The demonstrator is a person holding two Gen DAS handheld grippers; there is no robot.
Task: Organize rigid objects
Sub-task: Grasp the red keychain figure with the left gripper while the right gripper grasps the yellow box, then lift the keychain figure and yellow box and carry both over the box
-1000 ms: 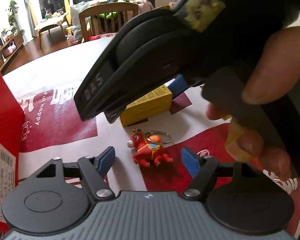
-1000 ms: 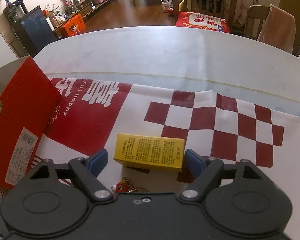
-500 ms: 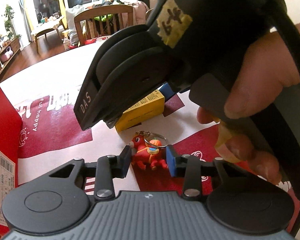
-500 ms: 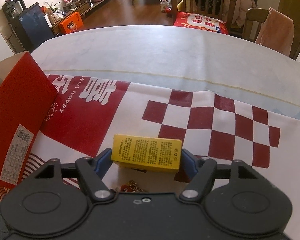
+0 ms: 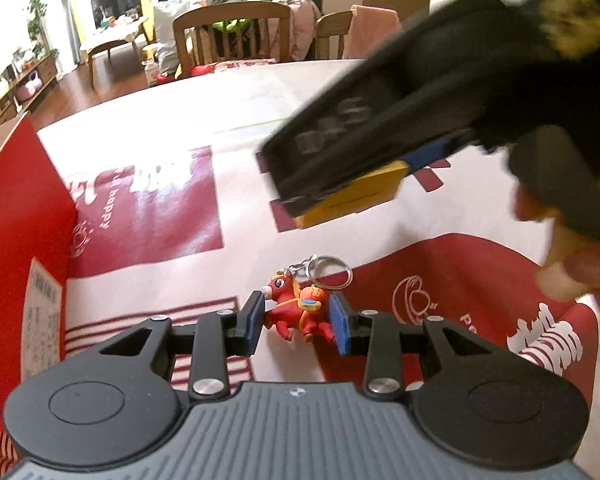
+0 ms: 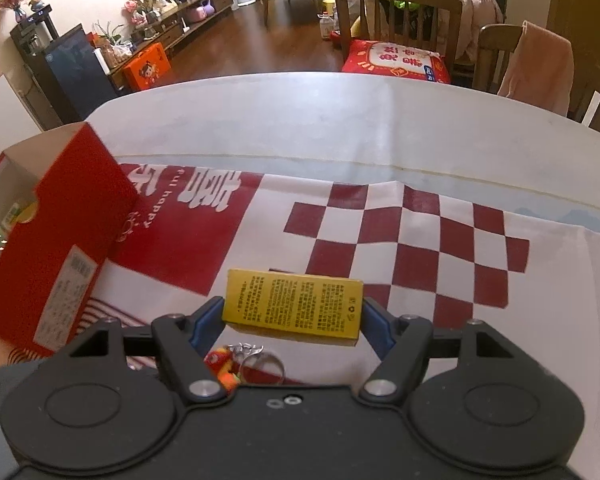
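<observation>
The red horse keychain [image 5: 298,312] lay on the red-and-white printed cloth [image 5: 148,208] that covered the bench, its metal ring [image 5: 330,272] trailing away from the camera. The left gripper [image 5: 298,320] had its blue pads on either flank of the toy, the jaws pinching it across the body; taking it by the solid figure and not by the loose ring probably kept it from swinging once raised. It did not look lifted yet.

Just beyond it, the yellow box [image 6: 294,306] was held by the right gripper [image 6: 292,318], jaws closed on its two short ends with the printed face up. In the left wrist view the box appeared clear of the cloth, so gripping end to end likely kept it level in the air. A person's hand [image 5: 572,264] worked that gripper's handle at the right edge.

To the left stood an open red carton [image 6: 60,248], its mouth turned upward and some contents dimly visible inside. It seemed the likely place for both items, which would explain why each hand had picked up one at once.
</observation>
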